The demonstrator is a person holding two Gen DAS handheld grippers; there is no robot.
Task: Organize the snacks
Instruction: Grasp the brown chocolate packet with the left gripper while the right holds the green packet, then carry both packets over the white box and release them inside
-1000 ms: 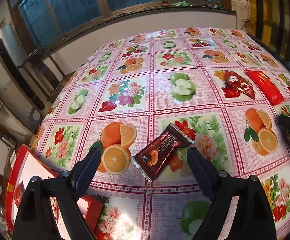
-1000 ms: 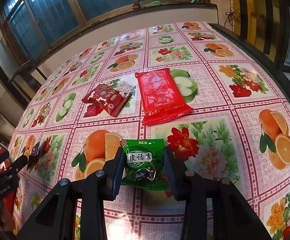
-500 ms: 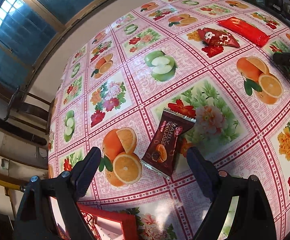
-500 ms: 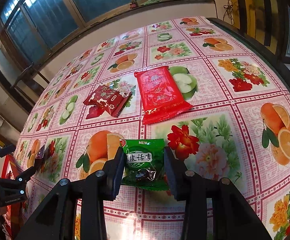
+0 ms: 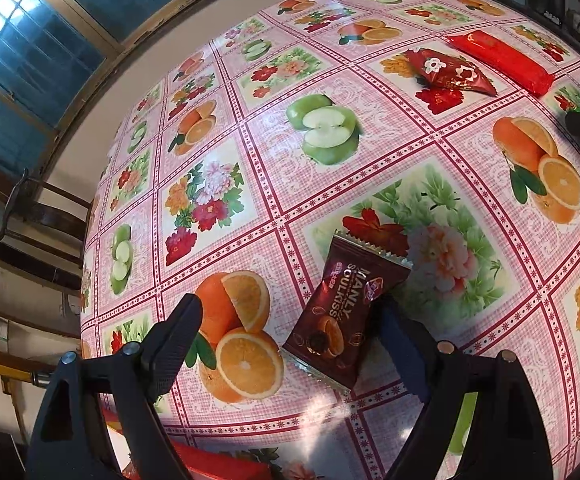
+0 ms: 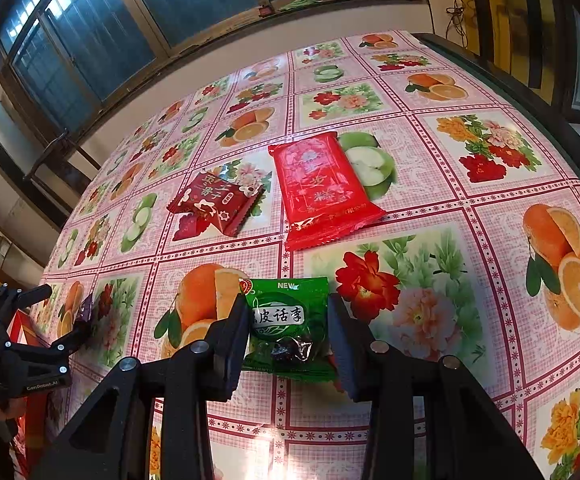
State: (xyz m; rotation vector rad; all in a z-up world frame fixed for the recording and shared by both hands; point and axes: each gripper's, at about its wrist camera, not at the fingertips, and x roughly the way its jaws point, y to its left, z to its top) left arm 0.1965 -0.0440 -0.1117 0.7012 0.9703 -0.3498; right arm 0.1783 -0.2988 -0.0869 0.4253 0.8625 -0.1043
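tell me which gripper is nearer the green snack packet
Right. The right gripper has its jaws around the green snack packet; the left gripper is off at the table's left edge.

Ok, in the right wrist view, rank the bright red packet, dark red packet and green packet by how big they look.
1. bright red packet, largest though farther away.
2. dark red packet and green packet look alike; the green one is nearer and partly hidden by fingers, so unranked.

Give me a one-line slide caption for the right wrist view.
Right gripper closed on a green snack packet on the fruit-print tablecloth, two red packets lying beyond.
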